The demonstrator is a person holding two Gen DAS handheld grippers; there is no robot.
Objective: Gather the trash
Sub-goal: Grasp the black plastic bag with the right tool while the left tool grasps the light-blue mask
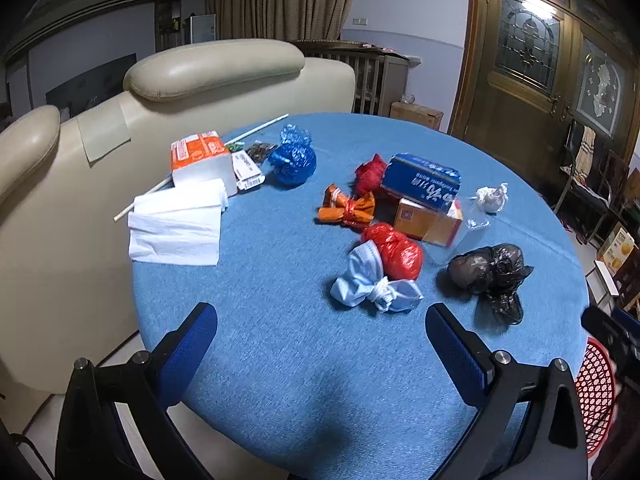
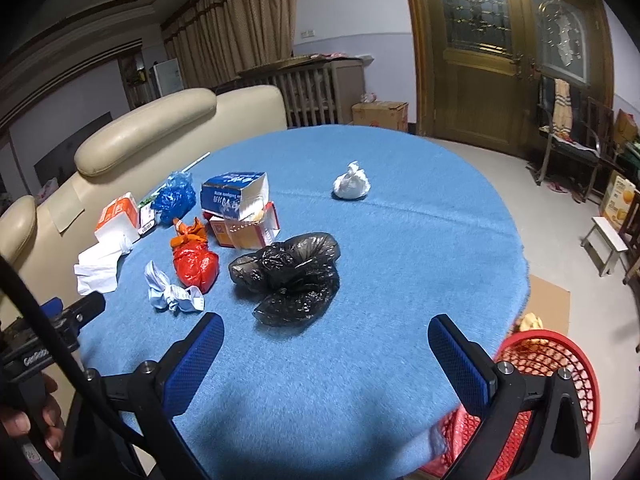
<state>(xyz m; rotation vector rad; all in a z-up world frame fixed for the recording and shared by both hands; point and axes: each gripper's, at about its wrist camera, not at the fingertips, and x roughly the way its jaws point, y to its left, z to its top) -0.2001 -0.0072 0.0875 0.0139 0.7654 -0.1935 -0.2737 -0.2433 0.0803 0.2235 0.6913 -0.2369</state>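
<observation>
Left gripper (image 1: 321, 342): jaws spread wide, empty, above the surface (image 1: 288, 360).
Right gripper (image 2: 326, 354): jaws spread wide, empty.
Trash: black bag (image 2: 290, 274), red bag (image 2: 196, 266), boxes mid-surface.
Red basket (image 2: 560, 364): beside surface edge.

Cream sofa (image 1: 240, 80) beside table; wooden door (image 2: 476, 64) behind.

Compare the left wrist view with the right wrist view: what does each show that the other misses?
Only the left wrist view shows the red knotted bag behind the blue box, plus the full white stick.

Only the right wrist view shows the red basket's inside with yellowish scraps, and the hand holding the left hand-held gripper.

Both show the black bag, face mask and white bundle; each hand-held gripper, including the right hand-held gripper, is open and empty.
</observation>
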